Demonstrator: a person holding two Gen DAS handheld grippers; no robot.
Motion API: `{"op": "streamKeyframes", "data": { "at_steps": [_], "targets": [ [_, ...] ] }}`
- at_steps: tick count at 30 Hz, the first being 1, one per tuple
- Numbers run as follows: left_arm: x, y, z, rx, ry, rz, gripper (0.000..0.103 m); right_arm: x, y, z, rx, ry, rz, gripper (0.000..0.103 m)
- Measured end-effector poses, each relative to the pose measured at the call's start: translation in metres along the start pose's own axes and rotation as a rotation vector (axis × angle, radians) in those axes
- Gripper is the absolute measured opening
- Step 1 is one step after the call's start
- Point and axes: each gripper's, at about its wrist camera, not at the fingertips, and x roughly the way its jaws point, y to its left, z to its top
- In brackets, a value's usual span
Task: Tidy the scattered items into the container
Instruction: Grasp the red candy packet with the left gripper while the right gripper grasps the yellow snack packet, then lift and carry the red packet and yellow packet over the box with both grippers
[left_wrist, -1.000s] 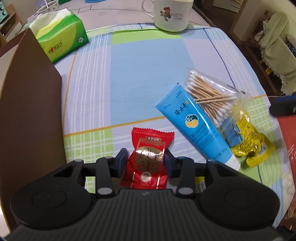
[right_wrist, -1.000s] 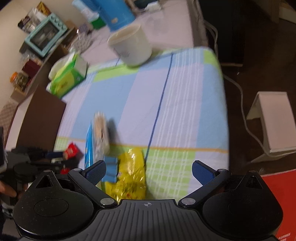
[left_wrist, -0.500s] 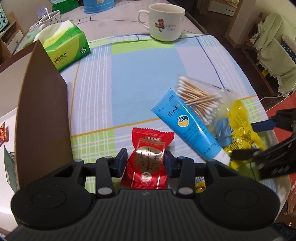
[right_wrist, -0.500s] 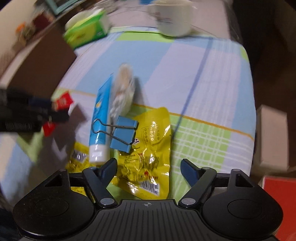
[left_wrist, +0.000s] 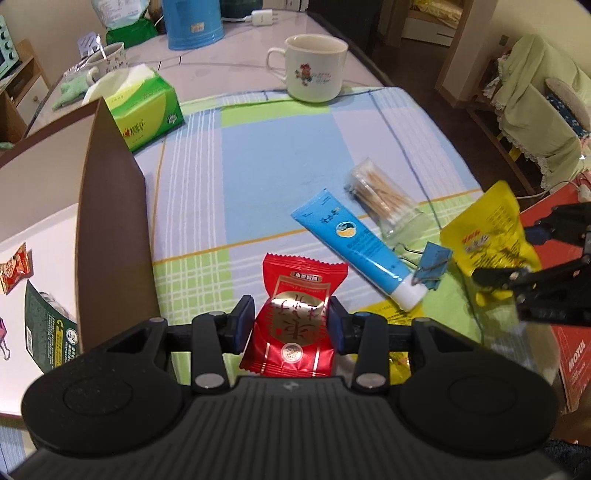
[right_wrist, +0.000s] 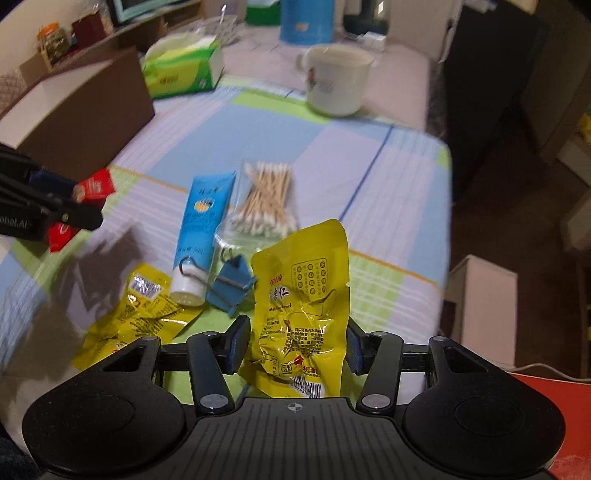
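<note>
Holding a red packet (left_wrist: 295, 325) left and a yellow pouch (right_wrist: 303, 317) right, your fingers keep both lifted, ready for the box (left_wrist: 110, 229).

You've got a checked cloth (left_wrist: 280, 155) under everything: pale blue, lilac and lime green blocks with white stripes and thin orange and navy lines. On it, the tube (left_wrist: 354, 251) is bright blue with a white cap, and the clip (left_wrist: 434, 264) right by that cap is blue with silver wire arms. Beyond the tube, the swabs (left_wrist: 384, 195) are tan sticks with white tips in clear plastic. Your red sachet (left_wrist: 295, 325) has a gold panel. Both yellow packets (right_wrist: 306, 306) (right_wrist: 147, 306) carry red and black print. Left of the cloth, the box (left_wrist: 110, 229) is brown outside, white inside. The mug (left_wrist: 314, 66) past the cloth is white with a small red picture; the tissue pack (left_wrist: 147, 110) is green.
</note>
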Motion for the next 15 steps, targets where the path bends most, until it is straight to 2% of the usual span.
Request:
{"op": "streamKeyframes", "data": {
  "at_steps": [7,15],
  "targets": [
    [-0.036,0.000,-0.005,0.049,-0.071,-0.019,0.036,-0.038,0.010,0.005,0.017,-0.091,-0.016,0.051],
    [-0.081,0.016,-0.013,0.109,-0.142,-0.004,0.036,-0.059,0.032,0.019,-0.008,-0.130,0.044,0.051]
  ]
}}
